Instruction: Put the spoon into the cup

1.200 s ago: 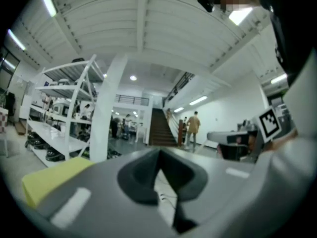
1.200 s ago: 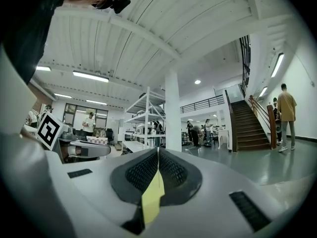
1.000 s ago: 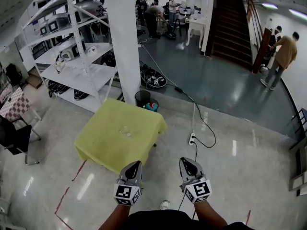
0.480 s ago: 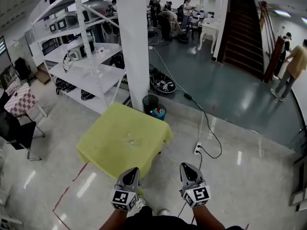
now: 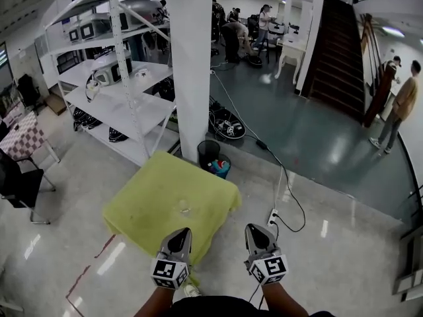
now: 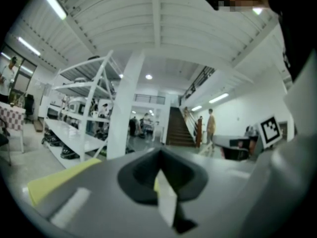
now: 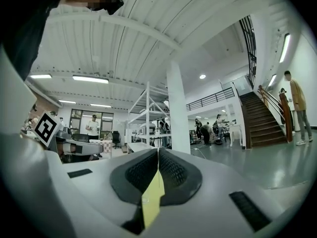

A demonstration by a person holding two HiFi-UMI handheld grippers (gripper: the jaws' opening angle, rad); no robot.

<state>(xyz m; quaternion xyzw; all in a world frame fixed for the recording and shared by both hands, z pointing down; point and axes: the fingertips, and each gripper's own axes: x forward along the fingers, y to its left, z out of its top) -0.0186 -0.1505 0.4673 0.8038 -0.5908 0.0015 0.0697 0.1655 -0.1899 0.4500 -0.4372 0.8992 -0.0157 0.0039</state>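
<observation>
1. Table point(image 5: 152, 190), yellow cloth: 12 o'clock of both grippers.
2. Cup point(image 5: 184, 209): small clear item near the cloth's middle. The spoon is too small to make out.
3. Pillar point(image 5: 192, 65), white: 12 o'clock of the table, just behind it.
4. Rack point(image 5: 115, 104), white: 10 o'clock of the table.
5. Bin point(image 5: 209, 153), black: 1 o'clock of the table, at the pillar's foot.
6. Power strip point(image 5: 272, 216) with cable: 3 o'clock of the table, on the floor.
7. Left gripper point(image 5: 182, 233): jaws closed on nothing, held level, pointing to 12. Its tip shows over the cloth's near edge.
8. Right gripper point(image 5: 254, 230): jaws closed on nothing, level, beside the left, over bare floor.
9. Forearms enter from 6 o'clock.
</observation>
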